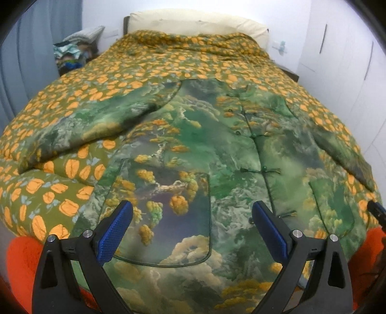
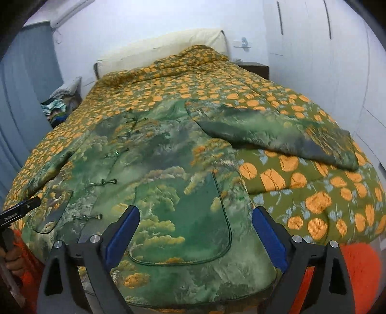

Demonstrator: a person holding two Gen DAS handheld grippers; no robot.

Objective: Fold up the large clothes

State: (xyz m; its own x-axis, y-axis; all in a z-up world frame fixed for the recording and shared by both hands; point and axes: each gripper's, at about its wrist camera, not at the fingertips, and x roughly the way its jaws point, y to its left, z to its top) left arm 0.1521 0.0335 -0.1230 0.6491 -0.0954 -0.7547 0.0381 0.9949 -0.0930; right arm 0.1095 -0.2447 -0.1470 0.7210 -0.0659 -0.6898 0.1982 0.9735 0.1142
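Note:
A large padded green jacket (image 1: 205, 149) with a cloud and tree print lies face up and spread flat on the bed, knot buttons down its front, both sleeves out to the sides. It also shows in the right wrist view (image 2: 154, 169). My left gripper (image 1: 193, 217) is open and empty, hovering over the jacket's left patch pocket (image 1: 166, 217) near the hem. My right gripper (image 2: 195, 222) is open and empty over the right patch pocket (image 2: 193, 217). The right sleeve (image 2: 277, 137) lies out on the quilt. The left gripper's tip (image 2: 21, 209) shows at the left edge.
The bed is covered by an olive quilt (image 1: 84, 96) with orange flowers. A cream headboard cushion (image 1: 193, 21) is at the far end. A pile of clothes (image 1: 72, 53) sits at the far left by a blue curtain. White wardrobe doors (image 1: 337, 60) stand on the right. Orange fabric (image 2: 357, 260) hangs below the bed edge.

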